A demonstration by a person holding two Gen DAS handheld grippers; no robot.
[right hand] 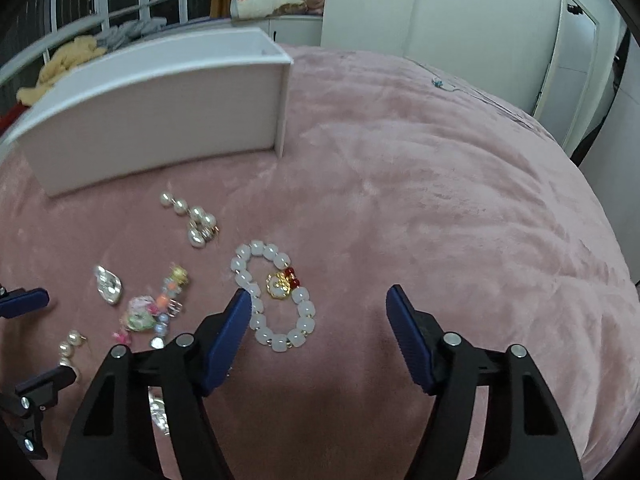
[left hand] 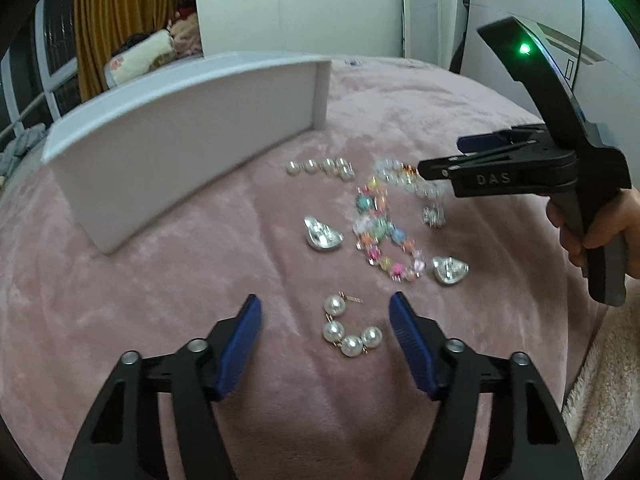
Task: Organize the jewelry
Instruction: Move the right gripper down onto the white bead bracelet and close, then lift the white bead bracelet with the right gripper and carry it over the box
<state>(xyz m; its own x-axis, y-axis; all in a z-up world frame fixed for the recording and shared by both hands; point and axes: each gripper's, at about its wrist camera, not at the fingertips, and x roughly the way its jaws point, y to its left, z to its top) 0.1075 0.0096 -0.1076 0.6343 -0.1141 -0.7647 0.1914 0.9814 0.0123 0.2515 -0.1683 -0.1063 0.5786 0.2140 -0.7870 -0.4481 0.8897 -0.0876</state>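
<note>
Pearl earring (left hand: 349, 330) lies on the pink bed cover (left hand: 160, 280) squarely between our spread, empty left tongs (left hand: 325, 322), while the white bead bracelet (right hand: 274, 296) sits just inside the left finger of our equally spread right tongs (right hand: 319, 306).

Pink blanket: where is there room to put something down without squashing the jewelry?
The wide bare stretch of pink blanket right of the white box and past the white bead bracelet is free. It is crowded between the box and the colorful bead bracelet, among the pearl earrings and crystal hearts.
</note>
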